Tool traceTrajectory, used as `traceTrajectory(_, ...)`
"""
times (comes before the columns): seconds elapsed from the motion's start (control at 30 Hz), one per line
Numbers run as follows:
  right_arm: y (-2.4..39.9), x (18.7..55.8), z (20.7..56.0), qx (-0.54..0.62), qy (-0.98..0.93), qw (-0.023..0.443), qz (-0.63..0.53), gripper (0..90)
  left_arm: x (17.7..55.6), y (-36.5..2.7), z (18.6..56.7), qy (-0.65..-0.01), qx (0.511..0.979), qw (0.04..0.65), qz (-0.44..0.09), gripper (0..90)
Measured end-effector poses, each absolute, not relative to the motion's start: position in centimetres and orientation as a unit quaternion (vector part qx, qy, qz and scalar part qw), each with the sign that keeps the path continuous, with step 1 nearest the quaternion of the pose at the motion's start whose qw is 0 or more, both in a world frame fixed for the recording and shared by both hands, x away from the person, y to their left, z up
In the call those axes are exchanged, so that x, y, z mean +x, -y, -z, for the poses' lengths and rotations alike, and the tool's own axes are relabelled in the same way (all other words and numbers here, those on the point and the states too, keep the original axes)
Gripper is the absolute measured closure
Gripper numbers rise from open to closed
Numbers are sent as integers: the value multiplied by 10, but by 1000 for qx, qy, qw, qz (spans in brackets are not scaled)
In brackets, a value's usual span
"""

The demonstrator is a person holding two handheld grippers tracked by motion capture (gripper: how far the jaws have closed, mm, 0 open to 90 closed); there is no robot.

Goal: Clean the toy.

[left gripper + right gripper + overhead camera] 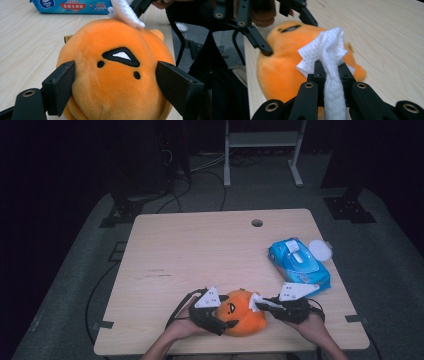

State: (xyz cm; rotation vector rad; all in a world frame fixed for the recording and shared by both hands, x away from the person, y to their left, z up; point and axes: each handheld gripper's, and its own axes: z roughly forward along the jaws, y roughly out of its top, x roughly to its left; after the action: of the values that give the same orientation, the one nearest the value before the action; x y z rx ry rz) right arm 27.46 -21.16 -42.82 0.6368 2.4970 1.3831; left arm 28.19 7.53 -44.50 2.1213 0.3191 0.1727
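An orange plush toy (245, 320) with a stitched face lies at the table's near edge. My left gripper (224, 319) has its jaws on either side of the toy, and in the left gripper view both pads (62, 85) press into the toy's (117, 32) soft sides. My right gripper (264, 307) is shut on a white wipe (255, 301). In the right gripper view the wipe (327, 47) bunches above the jaws and rests against the toy (279, 72). The wipe's tip (126, 12) touches the top of the toy.
A blue pack of wet wipes (298, 262) lies at the right of the wooden table (200, 250), with a white round lid (320, 250) beside it. A cable hole (257, 223) sits near the far edge. Stands and cables are on the floor beyond.
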Motion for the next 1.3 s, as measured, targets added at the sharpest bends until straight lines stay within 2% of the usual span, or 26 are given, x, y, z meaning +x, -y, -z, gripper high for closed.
traceTrajectory(0.27, 185, 257, 419, 167, -858, 120, -470, 803, 275, -69, 446, -110, 877, 457, -104, 177)
traceTrajectory(0.47, 206, 270, 424, 221, -849, 125, -462, 805, 275, -67, 445, -111, 875, 459, -104, 177)
traceTrajectory(0.63, 187, 260, 418, 186, -845, 113, -489, 803, 272, -62, 444, -93, 876, 459, -114, 167)
traceTrajectory(0.77, 181, 261, 418, 179, -854, 130, -472, 804, 281, -73, 436, -130, 866, 479, -60, 52)
traceTrajectory(0.8, 184, 262, 419, 185, -852, 133, -470, 804, 283, -75, 435, -140, 865, 478, -61, 43)
traceTrajectory(0.87, 192, 265, 419, 194, -851, 142, -467, 804, 288, -76, 439, -153, 864, 477, -46, 57)
traceTrajectory(0.9, 195, 266, 419, 201, -850, 139, -467, 804, 288, -75, 441, -152, 863, 479, -46, 96)
traceTrajectory(1.0, 190, 260, 416, 198, -848, 143, -470, 804, 282, -68, 437, -132, 875, 462, -68, 170)
traceTrajectory(1.07, 181, 253, 413, 184, -851, 151, -469, 804, 277, -65, 436, -126, 877, 457, -81, 171)
traceTrajectory(1.17, 179, 254, 412, 179, -847, 136, -481, 805, 276, -67, 434, -117, 878, 456, -81, 167)
traceTrajectory(1.3, 192, 261, 414, 195, -848, 157, -468, 805, 286, -74, 433, -158, 861, 482, -39, 104)
